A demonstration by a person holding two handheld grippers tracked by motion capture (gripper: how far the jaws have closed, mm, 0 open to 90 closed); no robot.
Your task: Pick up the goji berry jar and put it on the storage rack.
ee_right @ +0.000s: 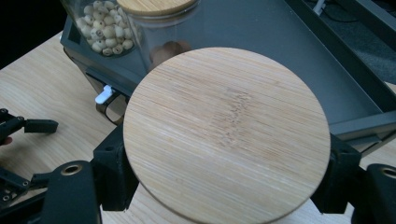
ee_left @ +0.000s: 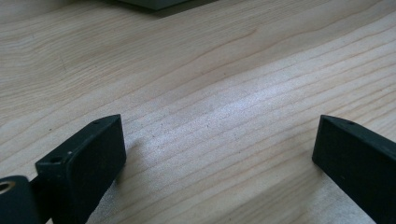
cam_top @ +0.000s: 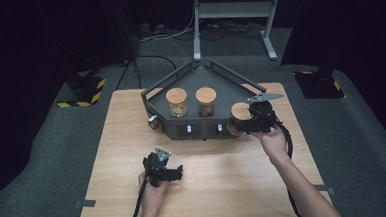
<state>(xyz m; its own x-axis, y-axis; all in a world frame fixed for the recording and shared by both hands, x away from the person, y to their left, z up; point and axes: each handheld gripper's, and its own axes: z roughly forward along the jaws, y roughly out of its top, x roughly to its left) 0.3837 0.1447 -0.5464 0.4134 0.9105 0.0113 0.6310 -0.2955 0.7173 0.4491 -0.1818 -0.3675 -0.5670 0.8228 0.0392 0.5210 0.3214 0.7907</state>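
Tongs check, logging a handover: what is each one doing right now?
Left tongs: open, nothing between them, over the table.
Right tongs: shut on the bamboo lid.

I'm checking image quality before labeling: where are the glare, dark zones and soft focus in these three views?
High view: the wooden table is evenly lit, the room behind is nearly black. Left gripper view: a pale sheen lies on the wood between the open left gripper. Right gripper view: the bamboo lid held by the right gripper is sharp; the jar of pale beads is slightly soft.
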